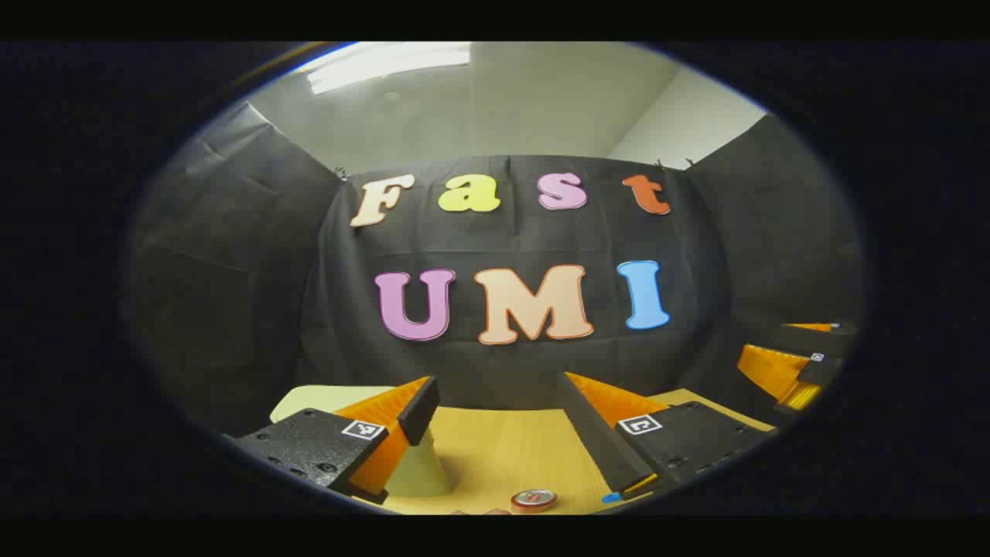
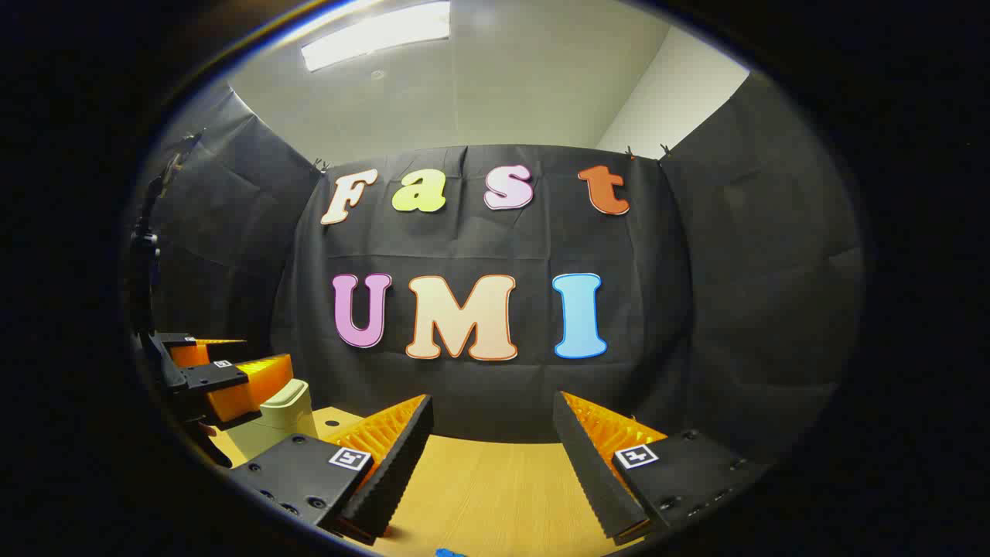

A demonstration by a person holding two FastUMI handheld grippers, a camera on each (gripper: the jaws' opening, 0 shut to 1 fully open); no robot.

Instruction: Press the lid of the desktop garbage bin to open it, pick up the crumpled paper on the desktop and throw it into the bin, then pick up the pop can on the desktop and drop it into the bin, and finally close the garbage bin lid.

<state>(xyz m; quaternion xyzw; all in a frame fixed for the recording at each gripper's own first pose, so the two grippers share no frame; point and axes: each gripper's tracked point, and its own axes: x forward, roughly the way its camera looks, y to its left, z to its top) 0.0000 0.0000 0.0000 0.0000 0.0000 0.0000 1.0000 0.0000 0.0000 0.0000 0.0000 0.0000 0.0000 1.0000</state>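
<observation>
A pale cream desktop bin stands on the wooden table, partly hidden behind my left finger. My left gripper hovers open just above and beside it, with nothing between its fingers. The round top of a pop can shows at the bottom edge, below the gap between the fingers. In the right gripper view, the bin stands at the left with its lid lying down, and the left gripper hangs over it. My right gripper is open above bare table, holding nothing.
The black cloth wall closes off the back and both sides right behind the table. The right gripper appears at the far right of the left gripper view. A small blue thing lies at the table's near edge.
</observation>
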